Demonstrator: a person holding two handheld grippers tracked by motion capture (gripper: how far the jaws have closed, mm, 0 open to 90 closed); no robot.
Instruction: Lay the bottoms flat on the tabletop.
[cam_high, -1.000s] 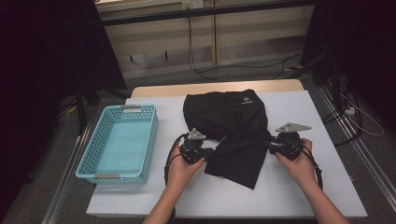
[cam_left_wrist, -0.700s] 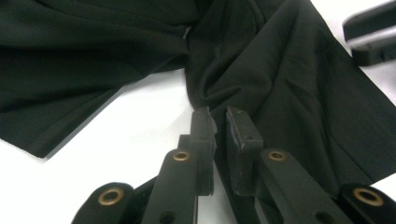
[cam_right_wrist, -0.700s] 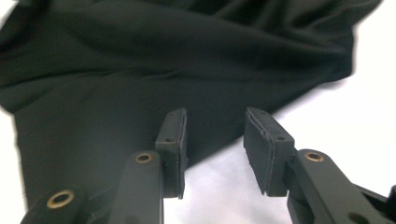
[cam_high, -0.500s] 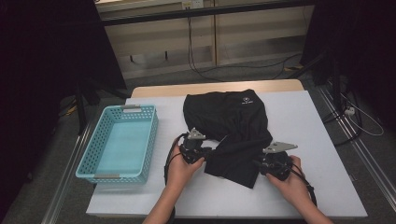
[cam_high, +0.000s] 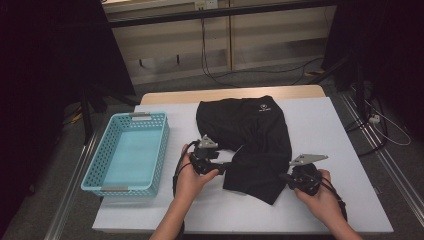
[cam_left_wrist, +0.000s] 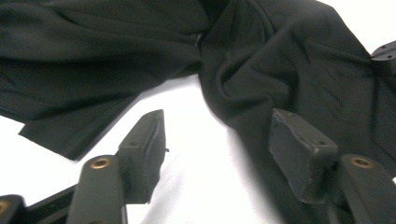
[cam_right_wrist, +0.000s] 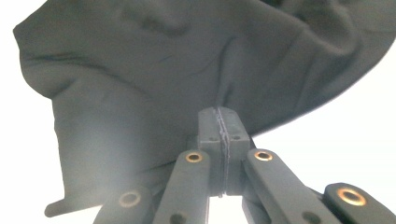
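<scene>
Black garment lay on the table — right gripper pinched tight on its hem, left gripper, jaws just opening, parted beside a fold.

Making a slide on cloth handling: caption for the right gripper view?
Right gripper, jaws shut on an edge of the black fabric garment lying on the white table.

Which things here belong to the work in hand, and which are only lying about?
Part of the work:
- black garment
- left tongs, open beside the garment
- right tongs, shut on the garment's edge

Lying about:
- turquoise basket, left of the garment
- cables on the floor
</scene>
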